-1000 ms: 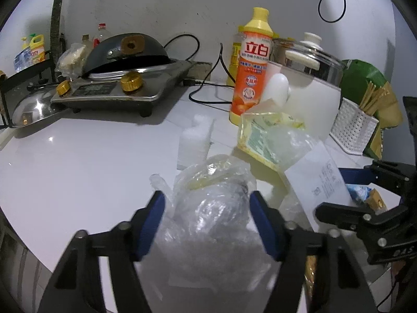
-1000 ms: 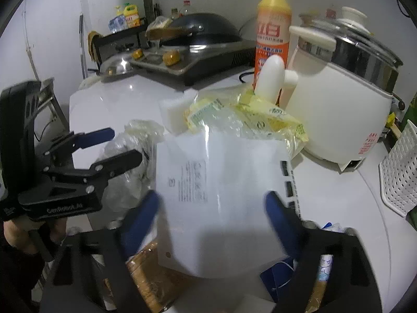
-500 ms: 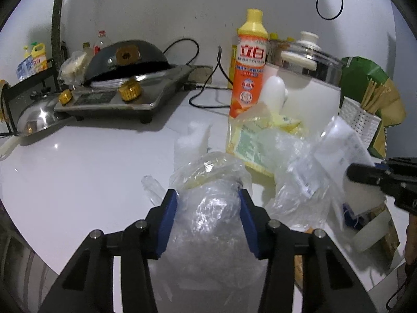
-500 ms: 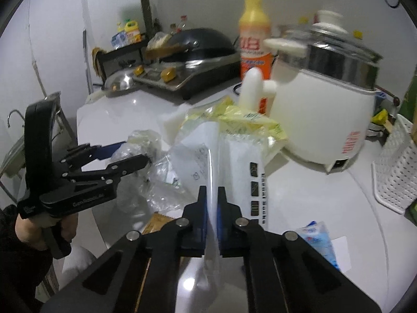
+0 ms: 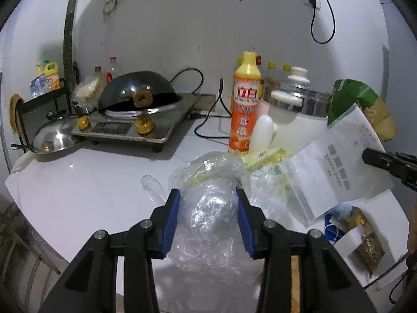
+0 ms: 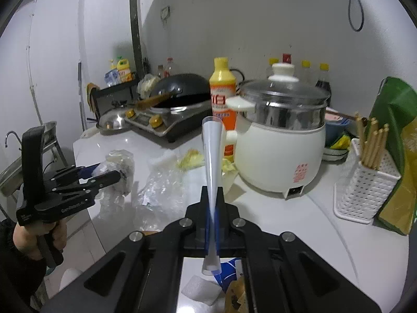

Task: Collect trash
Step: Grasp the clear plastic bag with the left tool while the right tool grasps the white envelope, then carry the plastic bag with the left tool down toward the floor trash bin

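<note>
A crumpled clear plastic bag (image 5: 208, 208) is squeezed between the blue pads (image 5: 170, 221) of the left gripper (image 5: 208, 220), whose jaws are closing on it; the bag is held above the white countertop (image 5: 78, 195), and its lower folds are cut off behind the black gripper frame. A flat white printed pouch (image 6: 212, 172) is clamped edge-on in the tightly clenched right gripper (image 6: 211, 208), so that only its thin edge is seen in the right wrist view; its printed face (image 5: 336, 167) is shown in the left wrist view, though the small print cannot be read. More loose clear film (image 6: 161, 190) is left lying on the counter between the two grippers. A yellow wrapper (image 6: 192, 159) is partly hidden behind the pouch, beside the white electric cooker with a glass lid (image 6: 281, 140). Near the bottom edge, a blue packet (image 6: 229, 274) and a brown packet (image 5: 370, 250) are largely hidden or cut off. A hand (image 6: 34, 237) is seen gripping the left gripper's handle.
</note>
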### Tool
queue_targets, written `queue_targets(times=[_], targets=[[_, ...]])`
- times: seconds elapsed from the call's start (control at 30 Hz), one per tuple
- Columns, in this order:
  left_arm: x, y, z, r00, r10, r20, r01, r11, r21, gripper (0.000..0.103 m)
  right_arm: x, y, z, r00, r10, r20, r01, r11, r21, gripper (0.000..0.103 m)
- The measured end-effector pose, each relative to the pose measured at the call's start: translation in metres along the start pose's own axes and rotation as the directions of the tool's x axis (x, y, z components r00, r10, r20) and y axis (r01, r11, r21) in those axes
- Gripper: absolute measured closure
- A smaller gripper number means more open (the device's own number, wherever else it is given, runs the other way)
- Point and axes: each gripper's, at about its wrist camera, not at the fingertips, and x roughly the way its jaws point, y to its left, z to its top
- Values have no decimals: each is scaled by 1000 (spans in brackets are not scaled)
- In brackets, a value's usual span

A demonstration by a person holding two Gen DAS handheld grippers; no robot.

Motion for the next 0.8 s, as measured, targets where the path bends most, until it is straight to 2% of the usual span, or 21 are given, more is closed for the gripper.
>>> queue_targets(times=[0.37, 0.8], targets=[[-48, 1, 4, 997, 21, 76, -21, 1000, -5, 61, -53, 21, 5, 995, -21, 102, 25, 999, -41, 101], [-104, 3, -12, 993, 31, 113, -28, 999, -25, 61, -105, 64, -1, 987, 35, 154, -20, 995, -97, 101]])
